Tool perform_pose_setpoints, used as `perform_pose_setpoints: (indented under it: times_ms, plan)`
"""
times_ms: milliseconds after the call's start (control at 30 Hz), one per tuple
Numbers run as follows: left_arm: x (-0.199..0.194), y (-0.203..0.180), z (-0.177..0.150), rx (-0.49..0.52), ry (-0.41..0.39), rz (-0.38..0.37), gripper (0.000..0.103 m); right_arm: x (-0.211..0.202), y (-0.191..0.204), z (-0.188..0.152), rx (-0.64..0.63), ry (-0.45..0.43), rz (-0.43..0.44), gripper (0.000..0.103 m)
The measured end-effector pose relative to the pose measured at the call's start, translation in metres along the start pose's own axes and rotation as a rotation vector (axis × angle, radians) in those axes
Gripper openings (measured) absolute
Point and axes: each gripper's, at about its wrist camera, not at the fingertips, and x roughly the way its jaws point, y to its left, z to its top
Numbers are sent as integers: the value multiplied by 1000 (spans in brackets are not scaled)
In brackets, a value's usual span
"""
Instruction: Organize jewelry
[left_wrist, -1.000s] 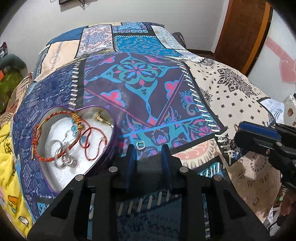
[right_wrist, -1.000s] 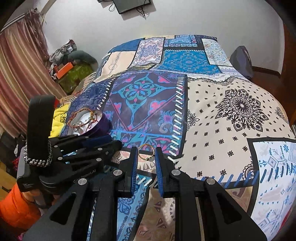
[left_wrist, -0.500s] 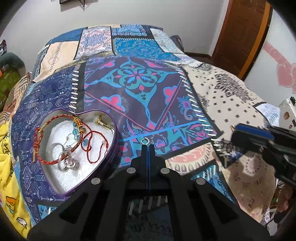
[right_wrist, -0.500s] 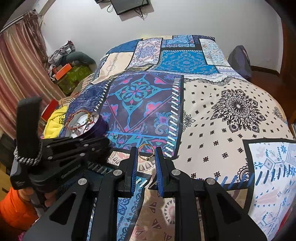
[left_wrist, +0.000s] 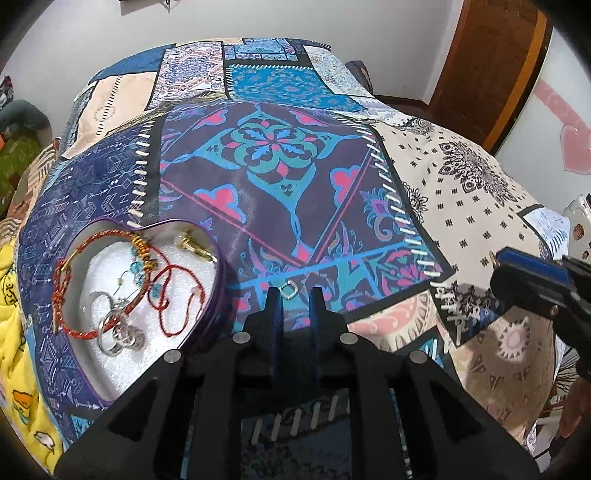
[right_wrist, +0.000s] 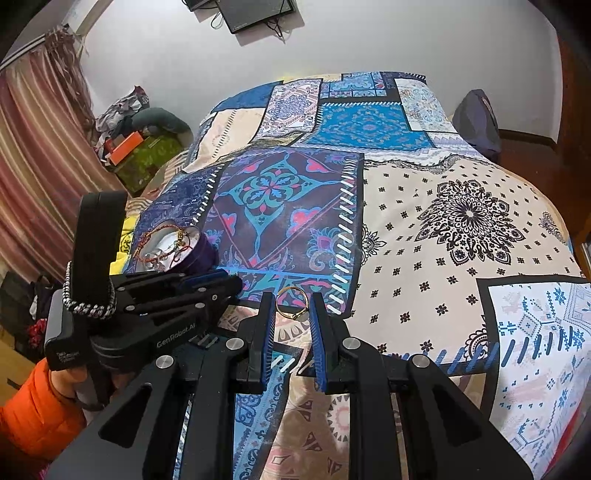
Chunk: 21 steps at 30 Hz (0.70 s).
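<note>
Patchwork bedding covers the bed on which everything is laid. Nearest, the left gripper is held with its jaws apart around a small silver ring lying on the cloth, not yet clamped. The right gripper is likewise parted, a gold ring sitting between its fingers. Just beyond, left of the silver ring, a heart-shaped box already holds red bracelets and earrings. Two rings are judged left to be stored.
</note>
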Motion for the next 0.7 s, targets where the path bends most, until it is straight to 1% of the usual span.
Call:
perform_pose_setpoints:
  times_ms: [167,233,333,433,533,700]
  plan:
    - [7,-3,4,12,0,1,14,1,-1,0,1,-1,3,17]
    - [8,-2,5,5,-1,0,8,1,-1,0,-2,2,3,17]
    - [9,-2,6,3,-7,5,8,2,-1,0,-3,5,7,17]
    - [8,-6,6,22,-16,14,8,2,0,1,-5,4,7,17]
    - [-1,-9,3,32,-37,0,8,1,2,3,-12,0,7,17]
    - [-34,-9,-4,46,-109,7,8,-2,11,11,-34,-20,13,17]
